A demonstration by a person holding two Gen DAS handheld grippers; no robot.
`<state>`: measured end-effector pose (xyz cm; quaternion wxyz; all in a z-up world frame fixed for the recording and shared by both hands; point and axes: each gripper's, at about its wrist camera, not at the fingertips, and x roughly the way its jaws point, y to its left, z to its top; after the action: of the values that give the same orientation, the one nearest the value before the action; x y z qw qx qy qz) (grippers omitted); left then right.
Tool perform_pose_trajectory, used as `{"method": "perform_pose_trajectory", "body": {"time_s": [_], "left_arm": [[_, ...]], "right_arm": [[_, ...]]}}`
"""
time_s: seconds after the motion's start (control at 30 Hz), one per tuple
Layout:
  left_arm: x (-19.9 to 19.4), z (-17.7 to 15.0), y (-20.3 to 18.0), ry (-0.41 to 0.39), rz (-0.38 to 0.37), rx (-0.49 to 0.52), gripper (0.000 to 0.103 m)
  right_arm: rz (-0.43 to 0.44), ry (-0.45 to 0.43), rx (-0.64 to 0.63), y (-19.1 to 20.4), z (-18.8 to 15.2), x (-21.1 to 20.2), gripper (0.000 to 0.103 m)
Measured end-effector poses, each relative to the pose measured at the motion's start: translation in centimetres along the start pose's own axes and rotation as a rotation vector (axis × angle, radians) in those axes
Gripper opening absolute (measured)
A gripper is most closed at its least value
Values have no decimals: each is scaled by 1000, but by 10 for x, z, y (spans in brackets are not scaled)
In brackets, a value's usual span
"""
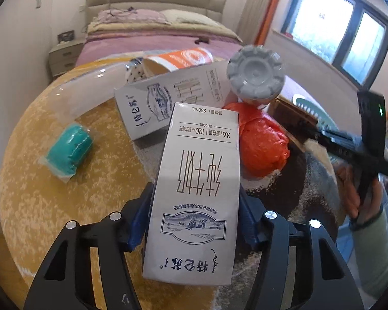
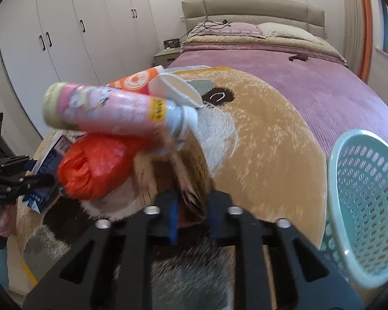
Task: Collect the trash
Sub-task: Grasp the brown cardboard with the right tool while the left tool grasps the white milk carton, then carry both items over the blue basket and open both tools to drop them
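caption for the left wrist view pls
Left gripper grips a white milk carton above a yellow rug strewn with trash.

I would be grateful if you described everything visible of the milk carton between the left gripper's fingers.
The milk carton is a tall white paperboard box printed with dark characters, a blue oval landscape emblem and nutrition lines. It looks intact and lies lengthwise along the left gripper, whose blue pads flank its sides. Its far end overlaps a second matching carton and sits beside a crumpled orange bag.
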<state>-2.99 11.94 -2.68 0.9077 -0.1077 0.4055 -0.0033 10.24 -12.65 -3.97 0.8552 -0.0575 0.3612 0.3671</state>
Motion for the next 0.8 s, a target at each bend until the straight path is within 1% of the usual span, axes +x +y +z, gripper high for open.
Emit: {"method": "perform_pose_trajectory", "body": {"time_s": [0.07, 0.13, 0.27, 0.33, 0.43, 0.57, 0.6, 0.67, 0.8], "left_arm": [[-8, -2, -4, -31, -4, -7, 57], [-17, -2, -10, -60, -14, -15, 57], [-34, -1, -23, -112, -43, -11, 57], [-43, 3, -36, -141, -68, 3, 57], [-48, 11, -61, -162, -121, 29, 57], [-42, 27, -88, -177, -165, 72, 57], [-38, 31, -97, -181, -178, 82, 57], [-29, 41, -114, -181, -208, 101, 57], [-4, 67, -155, -169, -261, 143, 57]], "right_arm": [[-32, -25, -1, 8, -9, -11, 5], [-45, -47, 11, 11, -15, -22, 5], [-84, -93, 48, 10, -21, -46, 4], [-101, -121, 76, 4, -22, -61, 4], [-133, -150, 108, -9, -22, -80, 4], [-205, -185, 137, -28, -23, -100, 4], [-238, -194, 151, -37, -24, -107, 4], [-275, -202, 179, -52, -24, -114, 4], [-378, -205, 282, -96, -27, -129, 4]]}}
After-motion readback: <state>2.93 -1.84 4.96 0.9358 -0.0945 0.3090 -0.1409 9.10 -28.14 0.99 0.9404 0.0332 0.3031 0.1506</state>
